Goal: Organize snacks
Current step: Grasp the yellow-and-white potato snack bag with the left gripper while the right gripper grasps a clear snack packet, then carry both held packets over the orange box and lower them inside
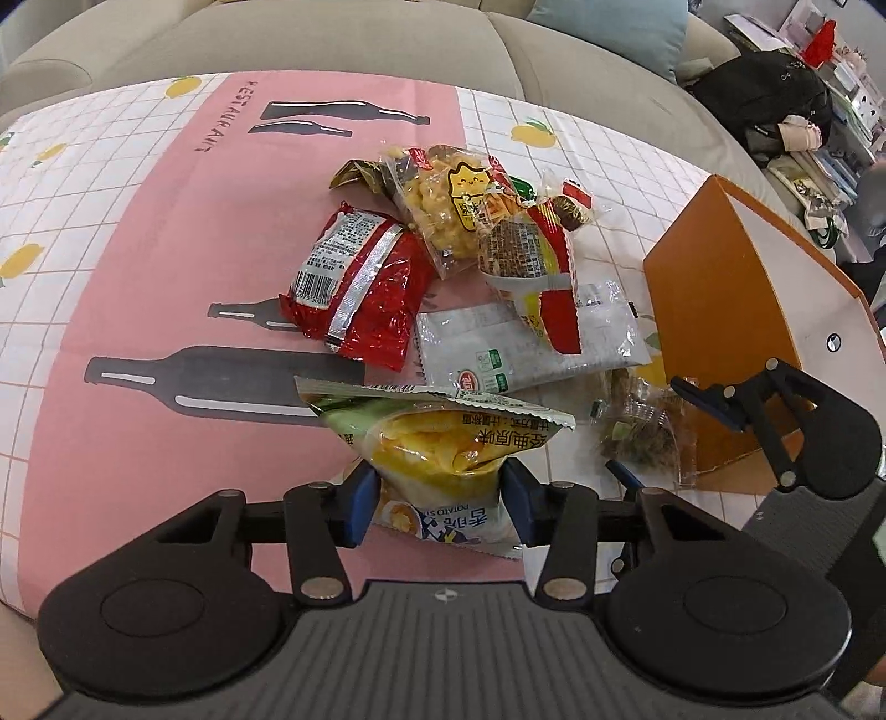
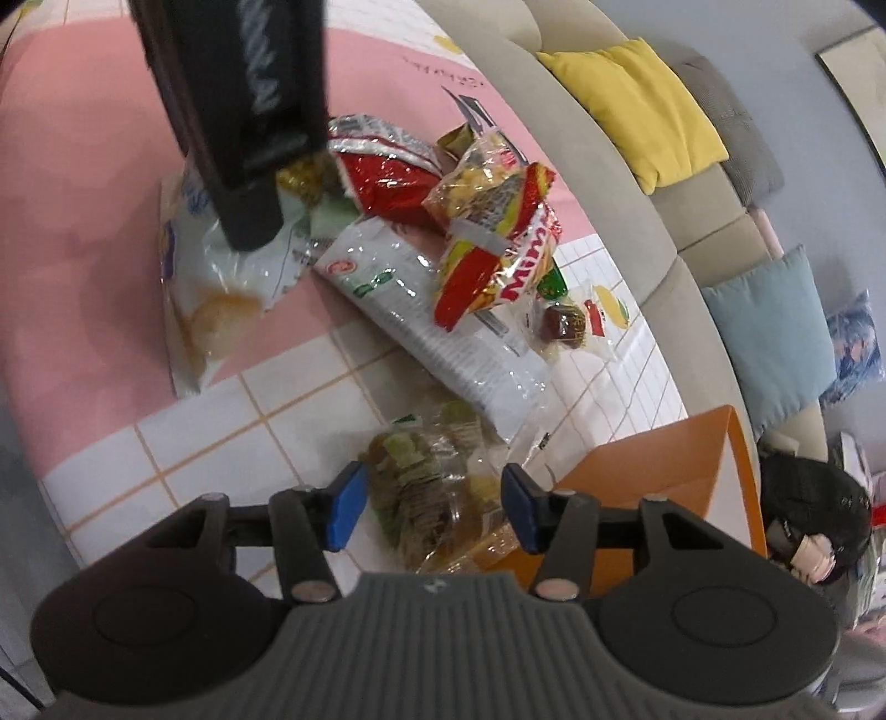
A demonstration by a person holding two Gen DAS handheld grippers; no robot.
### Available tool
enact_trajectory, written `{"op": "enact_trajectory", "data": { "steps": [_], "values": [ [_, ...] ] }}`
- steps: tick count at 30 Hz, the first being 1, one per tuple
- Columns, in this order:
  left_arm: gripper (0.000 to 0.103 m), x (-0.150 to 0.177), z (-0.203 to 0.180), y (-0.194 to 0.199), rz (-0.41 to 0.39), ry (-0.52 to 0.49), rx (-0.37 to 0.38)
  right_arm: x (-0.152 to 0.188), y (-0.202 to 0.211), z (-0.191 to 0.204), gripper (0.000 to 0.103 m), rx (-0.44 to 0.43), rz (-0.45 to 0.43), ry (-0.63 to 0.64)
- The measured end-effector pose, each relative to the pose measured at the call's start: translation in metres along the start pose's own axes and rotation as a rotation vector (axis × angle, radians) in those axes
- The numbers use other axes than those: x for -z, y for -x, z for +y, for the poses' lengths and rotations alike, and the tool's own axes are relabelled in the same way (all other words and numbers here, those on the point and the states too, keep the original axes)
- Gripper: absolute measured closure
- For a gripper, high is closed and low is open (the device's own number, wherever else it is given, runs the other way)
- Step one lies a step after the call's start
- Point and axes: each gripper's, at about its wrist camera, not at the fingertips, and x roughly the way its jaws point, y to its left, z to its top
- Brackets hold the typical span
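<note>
Pink-and-white checked tablecloth (image 1: 166,266) printed with grey bottles covers the table, and the loose heap of snack packets lies at its middle, in front of a beige sofa (image 1: 332,44). The orange cardboard box (image 1: 714,266) stands at the heap's right edge, its open top tilted; a nudge could tip or slide it. The left gripper (image 1: 437,501) has its blue pads pressed on the waist of a puffy yellow-and-white crisp bag (image 1: 443,443) at the near edge of the heap. The foil is slick and air-filled, so it may squirm out or burst if squeezed harder. The right gripper (image 2: 434,501) stands half open around a clear crinkly packet of green-brown sweets (image 2: 426,476) just beside the box, the pads apparently not gripping. Closing there may catch only film, and the packet could drag against the box.
</note>
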Motion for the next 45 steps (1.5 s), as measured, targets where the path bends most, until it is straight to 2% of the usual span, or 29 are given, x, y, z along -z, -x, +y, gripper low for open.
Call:
{"op": "enact_trajectory", "data": {
  "steps": [4, 12, 17, 19, 22, 24, 29, 35, 45],
  "values": [
    [0.046, 0.002, 0.002, 0.0, -0.007, 0.005, 0.009, 0.001, -0.004, 0.004, 0.046, 0.017, 0.005, 0.009],
    [0.046, 0.005, 0.002, -0.001, -0.001, 0.016, 0.023, -0.002, -0.002, 0.015, 0.054, 0.053, -0.011, 0.016],
    [0.047, 0.009, 0.0, -0.004, -0.007, 0.008, 0.033, -0.002, -0.002, 0.01, 0.063, 0.024, -0.014, -0.033],
    [0.05, 0.01, 0.001, -0.005, -0.017, 0.013, 0.041, -0.002, -0.002, 0.01, 0.064, 0.02, -0.014, -0.045],
    [0.064, 0.01, 0.001, -0.004, -0.039, 0.019, 0.049, -0.003, 0.0, 0.007, 0.067, 0.009, -0.017, -0.08],
    [0.07, 0.009, 0.001, -0.003, -0.048, 0.026, 0.038, -0.004, 0.005, 0.003, 0.069, -0.012, -0.026, -0.126],
    [0.073, 0.01, 0.003, 0.003, -0.078, 0.033, 0.026, -0.006, 0.02, -0.008, 0.07, -0.054, -0.046, -0.234],
    [0.073, 0.01, 0.0, 0.021, -0.114, 0.034, 0.033, -0.004, 0.042, -0.036, 0.07, -0.14, -0.063, -0.424],
    [0.073, -0.001, -0.021, 0.068, -0.194, 0.034, 0.113, 0.005, 0.085, -0.103, 0.07, -0.257, -0.144, -0.759]
  ]
}}
